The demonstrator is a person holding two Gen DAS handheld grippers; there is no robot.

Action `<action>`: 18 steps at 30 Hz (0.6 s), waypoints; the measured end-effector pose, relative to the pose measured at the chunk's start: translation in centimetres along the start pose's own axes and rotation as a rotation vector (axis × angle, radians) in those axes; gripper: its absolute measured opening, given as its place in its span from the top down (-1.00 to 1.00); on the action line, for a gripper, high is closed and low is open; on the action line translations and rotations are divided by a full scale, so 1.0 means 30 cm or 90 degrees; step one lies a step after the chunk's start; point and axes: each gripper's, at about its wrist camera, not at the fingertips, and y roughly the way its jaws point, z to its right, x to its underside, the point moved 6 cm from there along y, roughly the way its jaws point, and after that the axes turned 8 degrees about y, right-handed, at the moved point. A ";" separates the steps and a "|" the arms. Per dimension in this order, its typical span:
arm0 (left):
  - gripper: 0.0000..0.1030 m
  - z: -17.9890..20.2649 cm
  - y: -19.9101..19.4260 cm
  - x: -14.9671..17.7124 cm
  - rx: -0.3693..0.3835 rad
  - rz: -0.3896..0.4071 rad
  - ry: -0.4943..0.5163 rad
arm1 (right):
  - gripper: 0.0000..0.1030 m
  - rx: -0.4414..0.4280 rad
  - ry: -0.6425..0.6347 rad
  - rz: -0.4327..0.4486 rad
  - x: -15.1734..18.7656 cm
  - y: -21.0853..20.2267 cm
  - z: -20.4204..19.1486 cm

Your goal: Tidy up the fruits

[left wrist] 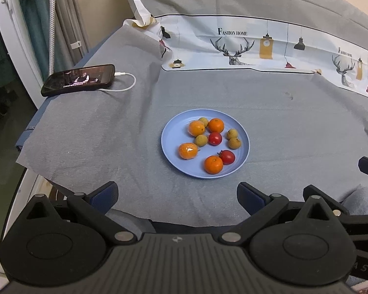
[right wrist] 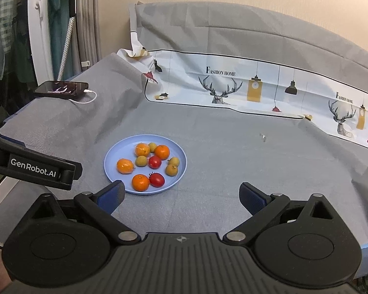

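Note:
A blue plate point(left wrist: 174, 127) point(right wrist: 120, 149) sits on the grey cloth. It holds several small oranges point(left wrist: 213, 164) point(right wrist: 140, 182), two red tomatoes point(left wrist: 227, 157) point(right wrist: 156, 179) and several tan longans point(left wrist: 234, 143) point(right wrist: 171, 170). My left gripper point(left wrist: 177, 196) is open and empty, short of the plate's near rim. My right gripper point(right wrist: 182, 196) is open and empty, near the plate's front right. The left gripper's arm also shows in the right wrist view point(right wrist: 36, 169), left of the plate.
A black phone point(left wrist: 78, 79) point(right wrist: 61, 88) on a white charging cable point(left wrist: 127, 83) lies at the far left. A printed white cloth point(left wrist: 257, 46) point(right wrist: 257, 85) runs along the back. The table edge drops off at the left and near side.

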 end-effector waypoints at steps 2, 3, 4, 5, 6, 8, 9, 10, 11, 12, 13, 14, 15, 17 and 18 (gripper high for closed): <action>-0.99 0.003 -0.001 0.001 -0.007 -0.001 0.008 | -0.93 0.000 0.000 0.000 0.001 0.000 0.001; -0.99 0.005 0.000 0.002 -0.010 -0.002 0.012 | -0.93 0.000 0.000 0.000 0.001 -0.001 0.001; -0.99 0.005 -0.001 0.002 -0.011 -0.002 0.015 | -0.93 -0.001 -0.001 0.000 0.001 -0.001 0.001; -0.99 0.005 -0.001 0.002 -0.011 -0.001 0.016 | -0.93 -0.001 -0.001 0.001 0.002 -0.002 0.000; -0.99 0.006 -0.002 0.002 -0.011 0.000 0.016 | -0.93 -0.001 -0.002 0.001 0.002 -0.002 0.001; -0.99 0.008 -0.002 0.000 -0.013 0.001 0.017 | -0.93 -0.001 -0.003 0.001 0.003 -0.002 0.000; -0.99 0.009 -0.002 -0.001 -0.015 0.001 0.018 | -0.93 0.000 -0.002 0.000 0.003 -0.001 0.000; -0.99 0.010 -0.002 -0.002 -0.018 0.002 0.020 | -0.93 0.000 -0.002 0.000 0.004 -0.001 0.000; -0.99 0.011 -0.002 -0.004 -0.021 0.003 0.022 | -0.93 0.000 -0.002 0.000 0.003 0.000 0.000; -0.99 0.011 -0.002 -0.005 -0.024 0.005 0.023 | -0.93 0.001 -0.002 0.000 0.004 -0.001 -0.002; -0.99 0.013 -0.003 -0.006 -0.027 0.006 0.023 | -0.93 0.001 -0.002 -0.001 0.004 -0.001 -0.003; -0.99 0.013 -0.003 -0.004 -0.029 0.007 0.022 | -0.93 0.001 -0.002 -0.001 0.004 -0.001 -0.004; -0.99 0.012 -0.002 -0.003 -0.030 0.006 0.021 | -0.93 0.001 -0.002 -0.001 0.004 -0.001 -0.004; -0.99 0.009 0.004 -0.003 -0.031 -0.001 0.019 | -0.93 0.001 -0.002 -0.002 0.004 -0.001 -0.004; -0.99 0.007 0.006 -0.002 -0.032 -0.004 0.018 | -0.93 0.001 -0.001 -0.003 0.004 0.000 -0.005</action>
